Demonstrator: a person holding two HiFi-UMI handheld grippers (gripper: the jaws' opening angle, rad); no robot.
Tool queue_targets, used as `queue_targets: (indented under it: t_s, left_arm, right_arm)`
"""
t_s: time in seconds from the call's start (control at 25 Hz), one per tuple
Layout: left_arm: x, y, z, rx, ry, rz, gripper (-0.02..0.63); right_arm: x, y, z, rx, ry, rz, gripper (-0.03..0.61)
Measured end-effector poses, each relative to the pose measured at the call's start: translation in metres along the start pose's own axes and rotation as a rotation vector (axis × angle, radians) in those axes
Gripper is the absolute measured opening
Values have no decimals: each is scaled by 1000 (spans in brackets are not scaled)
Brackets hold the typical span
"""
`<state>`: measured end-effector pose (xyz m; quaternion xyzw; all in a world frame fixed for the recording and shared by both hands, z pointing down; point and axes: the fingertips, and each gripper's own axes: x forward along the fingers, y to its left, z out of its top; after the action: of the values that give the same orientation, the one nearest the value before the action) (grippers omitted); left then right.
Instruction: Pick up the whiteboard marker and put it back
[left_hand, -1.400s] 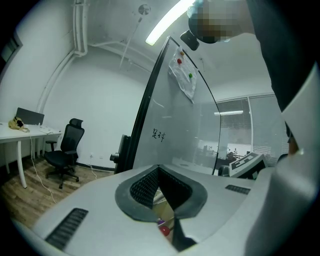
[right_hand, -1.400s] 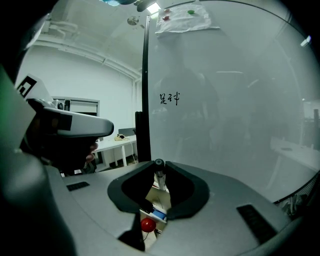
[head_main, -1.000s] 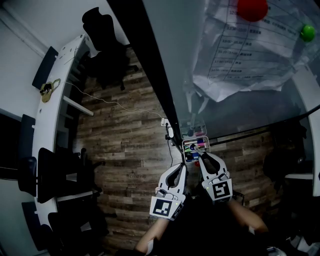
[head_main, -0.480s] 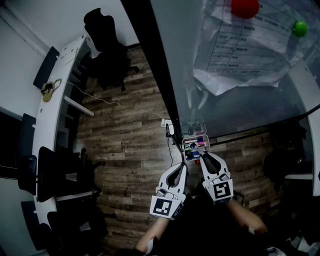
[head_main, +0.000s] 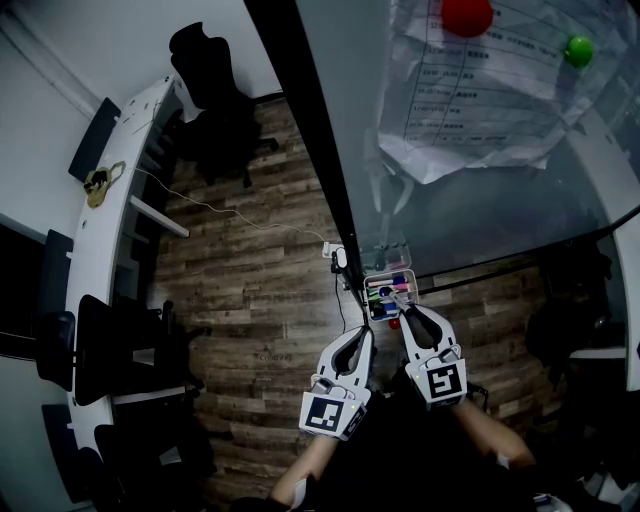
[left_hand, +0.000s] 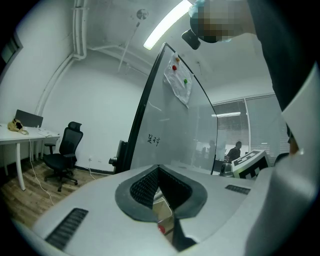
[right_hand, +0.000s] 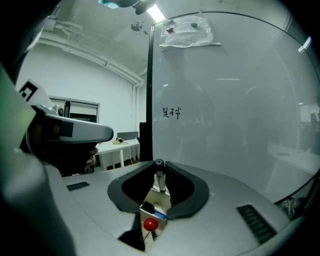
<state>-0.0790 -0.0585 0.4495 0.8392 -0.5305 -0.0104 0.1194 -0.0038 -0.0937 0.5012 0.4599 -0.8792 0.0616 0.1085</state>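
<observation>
**Jaws: right clamped on marker, left closed and empty**

Jaws of the right gripper (right_hand: 159, 172) are partly closed, and we find their tips pressed on the marker (right_hand: 159, 177). It stands between the pads, dark cap end at the tips and pale barrel running back toward the camera. Beyond the jaws sits the box (right_hand: 148, 208) of coloured pens, with a red ball (right_hand: 150, 224) just beside it. We cannot tell whether the marker touches the box.

In the head view we see the right gripper (head_main: 402, 298) reaching over the box (head_main: 372, 300), which sits at the lower edge of the whiteboard (head_main: 480, 220).

The left gripper (left_hand: 159, 170) has its jaw tips together with nothing between them. It sits (head_main: 368, 335) just beside the right one, short of the box.

A paper sheet (head_main: 470, 100) hangs high on the whiteboard.
</observation>
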Motion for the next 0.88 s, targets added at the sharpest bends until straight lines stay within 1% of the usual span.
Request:
queue_targets:
  t_s: [0.12, 0.24, 0.36, 0.48, 0.56, 0.68, 0.8, 0.88]
  left_arm:
    - [-2, -3, -2, -1, -19, -18, 8]
    - [-3, -3, -3, 4, -25, -20, 8]
    - [-3, -4, -1, -4, -27, -22, 8]
    - [-3, -5, 0, -8, -28, -25, 8]
    - [-4, -4, 0, 3, -34, -26, 8]
    - [-4, -5, 0, 8, -35, -29, 8]
    - [-5, -8, 0, 0, -35, -35, 8]
    - [-6, -9, 0, 5, -39, -38, 8]
  right_arm:
    - [-2, 0, -1, 6, 5, -1, 78]
    - [-2, 1, 2, 3, -11, 3, 78]
    - [-4, 1, 2, -12, 1, 2, 78]
    - [-6, 1, 4, 24, -22, -1, 78]
    - [-7, 1, 4, 23, -18, -3, 78]
    - [-7, 1, 9, 15, -53, -1, 78]
    - [-10, 1, 10, 25, -44, -7, 78]
    - [-12, 2, 14, 17, -71, -3, 78]
